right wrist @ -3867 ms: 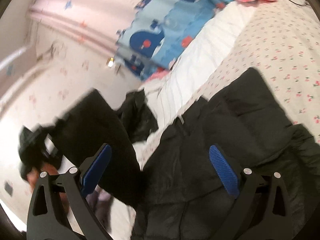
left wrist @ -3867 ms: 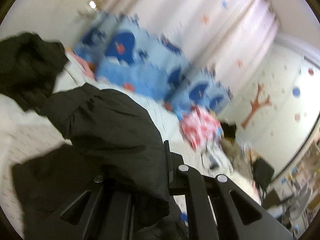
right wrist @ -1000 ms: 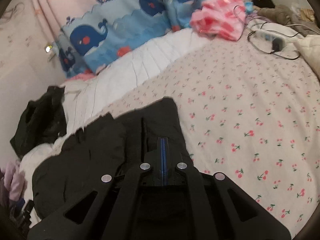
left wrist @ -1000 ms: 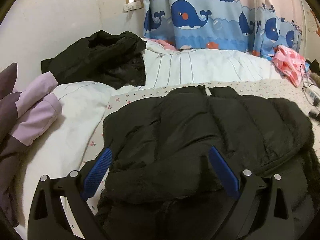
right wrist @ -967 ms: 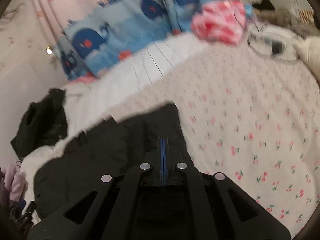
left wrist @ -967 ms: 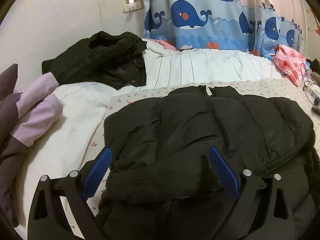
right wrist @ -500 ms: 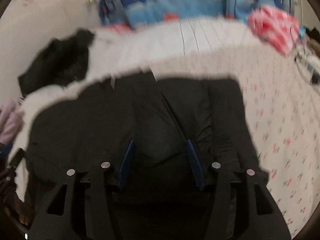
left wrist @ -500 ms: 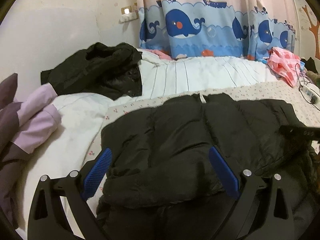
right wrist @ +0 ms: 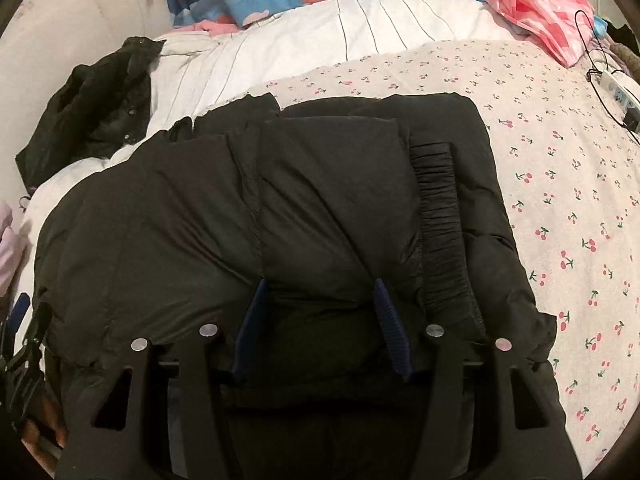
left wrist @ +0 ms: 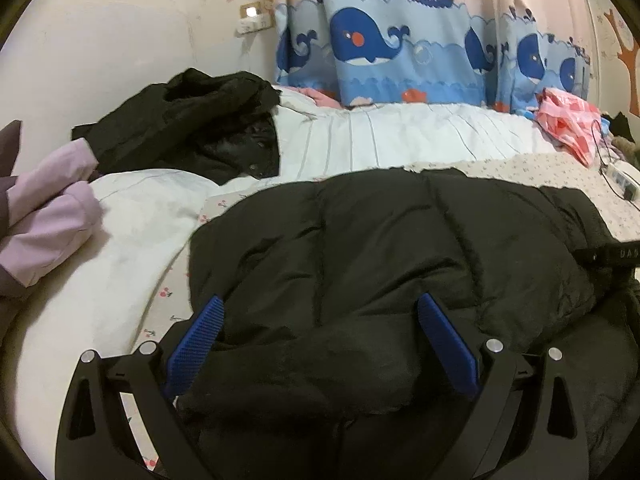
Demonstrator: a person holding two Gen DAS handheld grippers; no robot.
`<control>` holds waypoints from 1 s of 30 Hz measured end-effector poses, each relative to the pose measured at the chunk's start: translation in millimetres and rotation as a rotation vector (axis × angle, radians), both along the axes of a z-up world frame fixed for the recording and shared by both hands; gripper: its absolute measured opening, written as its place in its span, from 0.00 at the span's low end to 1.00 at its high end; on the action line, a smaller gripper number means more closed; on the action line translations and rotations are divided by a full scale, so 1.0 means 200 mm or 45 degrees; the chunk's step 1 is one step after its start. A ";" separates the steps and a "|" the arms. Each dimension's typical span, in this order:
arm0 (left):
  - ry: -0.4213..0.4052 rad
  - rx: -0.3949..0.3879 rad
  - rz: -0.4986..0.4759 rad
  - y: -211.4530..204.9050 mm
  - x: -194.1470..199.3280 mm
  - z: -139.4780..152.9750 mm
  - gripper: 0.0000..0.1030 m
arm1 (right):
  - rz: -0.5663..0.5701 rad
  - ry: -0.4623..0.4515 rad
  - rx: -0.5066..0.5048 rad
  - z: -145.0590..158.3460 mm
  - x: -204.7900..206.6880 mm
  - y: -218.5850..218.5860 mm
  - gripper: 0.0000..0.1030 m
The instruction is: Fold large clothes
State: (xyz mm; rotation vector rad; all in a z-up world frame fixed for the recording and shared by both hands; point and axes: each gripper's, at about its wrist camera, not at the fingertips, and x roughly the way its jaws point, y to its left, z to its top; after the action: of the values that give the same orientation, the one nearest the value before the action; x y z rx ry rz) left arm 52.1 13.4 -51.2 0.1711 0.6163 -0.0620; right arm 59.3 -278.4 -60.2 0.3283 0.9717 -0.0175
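A black puffer jacket point(left wrist: 380, 248) lies folded on the cherry-print bed sheet point(right wrist: 560, 152); it also fills the right wrist view point(right wrist: 280, 200), with a sleeve and its elastic cuff point(right wrist: 438, 216) laid across the body. My left gripper point(left wrist: 318, 320) is open, its blue pads just above the jacket's near edge. My right gripper point(right wrist: 320, 300) is open over the folded sleeve, holding nothing. The right gripper's tip shows at the left wrist view's right edge point(left wrist: 608, 256).
A second black jacket point(left wrist: 188, 120) is heaped on the white striped quilt point(left wrist: 400, 140) at the back left. Lilac clothing point(left wrist: 44, 216) lies at the left. A pink bag point(right wrist: 540, 8) and a power strip point(right wrist: 620, 92) sit at the right. Whale curtains point(left wrist: 400, 52) hang behind.
My right gripper has opened and let go of the sleeve, which now lies flat across the jacket. The left gripper stays open and has barely moved.
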 end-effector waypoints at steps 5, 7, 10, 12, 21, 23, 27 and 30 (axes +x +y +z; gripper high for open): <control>0.010 0.027 -0.017 -0.03 0.01 -0.03 0.91 | -0.047 -0.312 -0.113 0.21 -0.09 0.02 0.62; 0.009 0.037 -0.028 -0.04 0.00 -0.03 0.91 | -0.054 -0.266 -0.157 0.18 -0.07 0.01 0.76; 0.022 0.043 -0.038 -0.04 0.01 -0.05 0.91 | -0.052 -0.038 -0.166 -0.01 0.01 -0.02 0.76; 0.050 0.041 -0.046 -0.04 0.02 -0.07 0.91 | -0.045 0.003 -0.174 -0.07 0.02 -0.03 0.77; 0.084 0.065 -0.052 -0.06 0.04 -0.12 0.93 | -0.044 0.045 -0.193 -0.14 0.07 -0.04 0.88; 0.108 0.068 -0.058 -0.07 0.05 -0.14 0.93 | -0.049 0.058 -0.148 -0.18 0.10 -0.04 0.91; 0.180 0.022 -0.079 -0.05 0.09 -0.19 0.93 | -0.046 0.037 -0.122 -0.22 0.09 -0.06 0.93; 0.231 -0.032 -0.096 -0.02 0.12 -0.22 0.93 | -0.045 0.029 -0.117 -0.21 0.09 -0.07 0.93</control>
State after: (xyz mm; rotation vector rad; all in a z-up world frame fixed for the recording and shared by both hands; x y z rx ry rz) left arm 75.3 8.4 -94.5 0.1655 0.7896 -0.1594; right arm 76.8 -291.8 -102.9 0.2610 0.9842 -0.0976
